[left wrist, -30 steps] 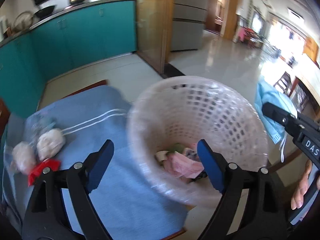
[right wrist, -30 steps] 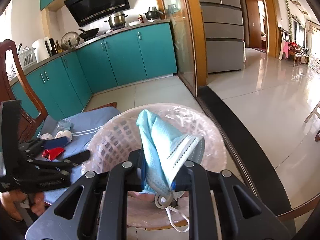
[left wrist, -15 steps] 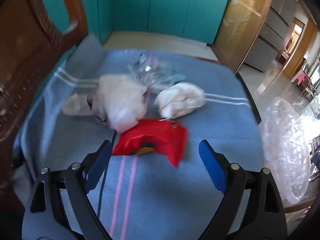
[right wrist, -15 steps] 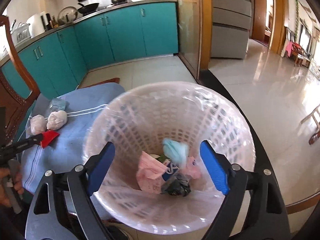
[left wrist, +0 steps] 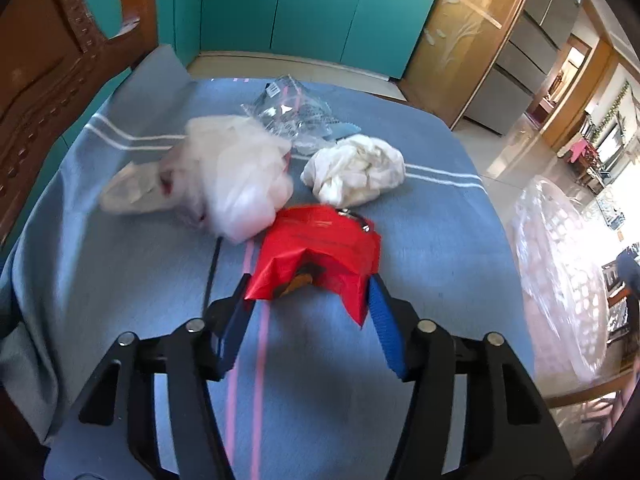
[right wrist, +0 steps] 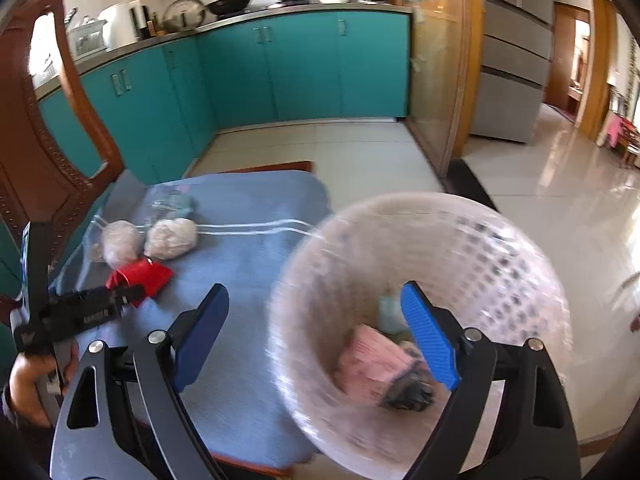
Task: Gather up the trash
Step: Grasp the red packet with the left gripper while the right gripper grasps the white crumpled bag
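The left gripper [left wrist: 308, 300] has just been closing its jaws around a crumpled red wrapper [left wrist: 320, 252] on the table [left wrist: 120, 280], which is covered by a blue cloth with white and pink stripes. The blue pads sit at either side of the wrapper's near edge, touching the foil; whether they already press it firmly cannot be told.

Only the left wrist view shows the wrapper's shiny creased foil, its dark print and a torn opening with something orange-brown inside. Just beyond it, touching its far-left corner, lies a blurred white plastic bag [left wrist: 224, 184]; to the right of that a crumpled white tissue ball [left wrist: 354, 176], and behind both a clear plastic wrapper [left wrist: 288, 112]. At the right edge of this view only the side of the white basket [left wrist: 560, 280] shows.

The right wrist view shows the left gripper from the side, low at the left, with a hand [right wrist: 28, 376] on its handle and its tip at the wrapper. The right gripper [right wrist: 316, 336] has its jaws spread wide with nothing between them, held above the basket's near left rim. This view looks into the basket: a pink folded piece [right wrist: 372, 364], a pale blue piece [right wrist: 390, 312] and a dark scrap [right wrist: 408, 396] lie on its bottom.
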